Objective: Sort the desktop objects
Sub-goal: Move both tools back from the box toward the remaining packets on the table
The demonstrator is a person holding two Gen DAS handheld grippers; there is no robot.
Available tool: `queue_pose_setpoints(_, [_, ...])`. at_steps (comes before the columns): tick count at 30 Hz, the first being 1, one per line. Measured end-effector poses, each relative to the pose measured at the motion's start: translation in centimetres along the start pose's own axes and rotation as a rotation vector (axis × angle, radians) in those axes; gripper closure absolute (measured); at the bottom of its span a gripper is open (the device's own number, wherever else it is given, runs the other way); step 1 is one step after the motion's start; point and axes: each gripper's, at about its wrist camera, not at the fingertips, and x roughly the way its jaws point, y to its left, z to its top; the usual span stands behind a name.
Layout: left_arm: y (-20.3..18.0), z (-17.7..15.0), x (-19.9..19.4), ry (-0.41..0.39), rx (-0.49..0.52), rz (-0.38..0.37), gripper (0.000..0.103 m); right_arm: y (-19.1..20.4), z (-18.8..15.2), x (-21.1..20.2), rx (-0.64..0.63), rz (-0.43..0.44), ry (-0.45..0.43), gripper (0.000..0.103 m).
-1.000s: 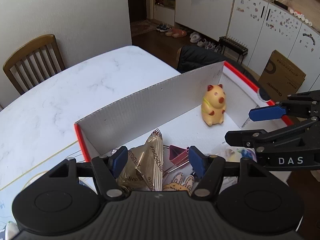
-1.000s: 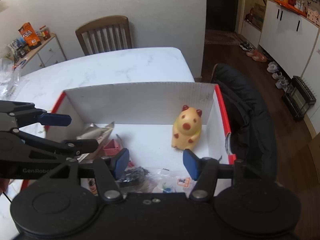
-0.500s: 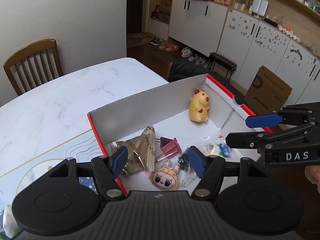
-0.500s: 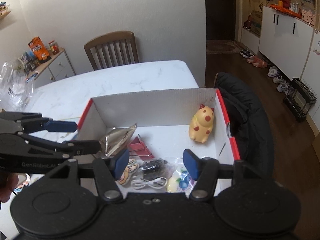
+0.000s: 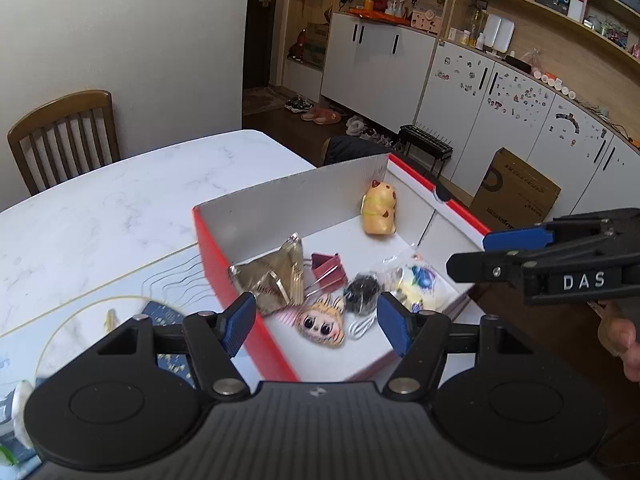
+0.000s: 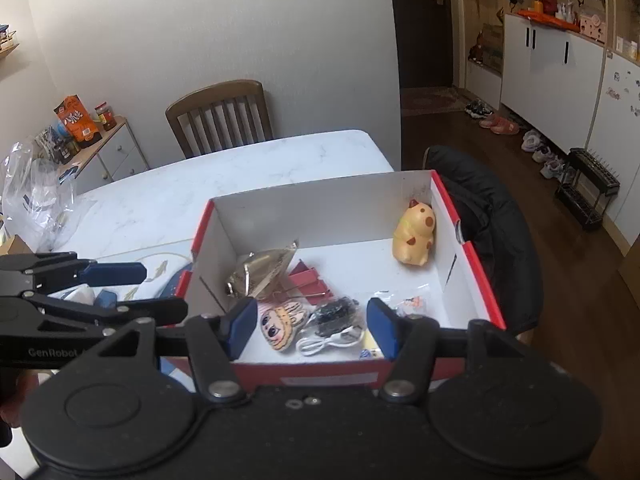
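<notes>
A white marble-patterned surface (image 6: 248, 176) carries a red-rimmed cardboard box (image 6: 476, 268) at its near right corner, a crumpled clear plastic bag (image 6: 36, 204) far left, and a dark blue mat (image 5: 168, 316) just beside the box.

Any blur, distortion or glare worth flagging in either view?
Left wrist view: doll face and tabletop items at lower left smeared; cabinets bowed by fisheye. Right wrist view: softer overall, box readable, no strong glare.

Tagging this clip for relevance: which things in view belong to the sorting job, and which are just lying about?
Job: red-edged box; in it yellow pig toy, foil packet, red binder clips, doll-face charm, white cable.

Lying about: wooden chair, black jacket, plastic bag.
</notes>
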Motion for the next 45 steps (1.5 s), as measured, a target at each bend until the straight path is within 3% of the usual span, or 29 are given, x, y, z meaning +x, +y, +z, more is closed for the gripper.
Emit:
queue_pose_setpoints(11, [2.9, -4.3, -4.0, -0.019, 0.012, -0.018, 0.037, 5.0, -3.0, -0.6, -0.026, -0.022, -0.057, 0.032])
queue_pose_setpoints(13, [3.7, -5.1, -4.7, -0.017, 0.003, -0.021, 0.031, 6.1, -3.6, -0.6, -0.025, -0.018, -0.061, 0.030])
queue_pose_setpoints(17, [5.3, -6.7, -6.1, -0.012, -0.001, -0.033, 0.028, 8.3, -4.7, -0.4, -0.021, -0.008, -0.060, 0.024])
queue_pose_setpoints(19, [6.2, -7.4, -6.8, -0.017, -0.004, -0.033, 0.021, 9.5, -5.4, -0.3, -0.025, -0.003, -0.058, 0.022])
queue_pose_setpoints(22, [7.6, -8.4, -8.0, -0.024, -0.011, -0.031, 0.020, 11.3, -6.0, -0.1, -0.027, 0.001, -0.054, 0.019])
queue_pose_setpoints(28, [10.4, -10.2, -10.2, -0.038, -0.028, -0.012, 0.007, 14.6, -6.9, -0.1, -0.030, 0.012, -0.065, 0.010])
queue_pose_setpoints(35, [13.7, -12.1, -12.5, -0.063, -0.052, 0.014, 0.003, 18.5, -7.9, 0.0, -0.052, 0.022, -0.080, 0.000])
queue_pose_setpoints(45, [18.9, -14.8, -14.5, -0.063, -0.103, 0.095, 0.003, 23.3, -9.2, 0.9, -0.109, 0.041, -0.072, 0.000])
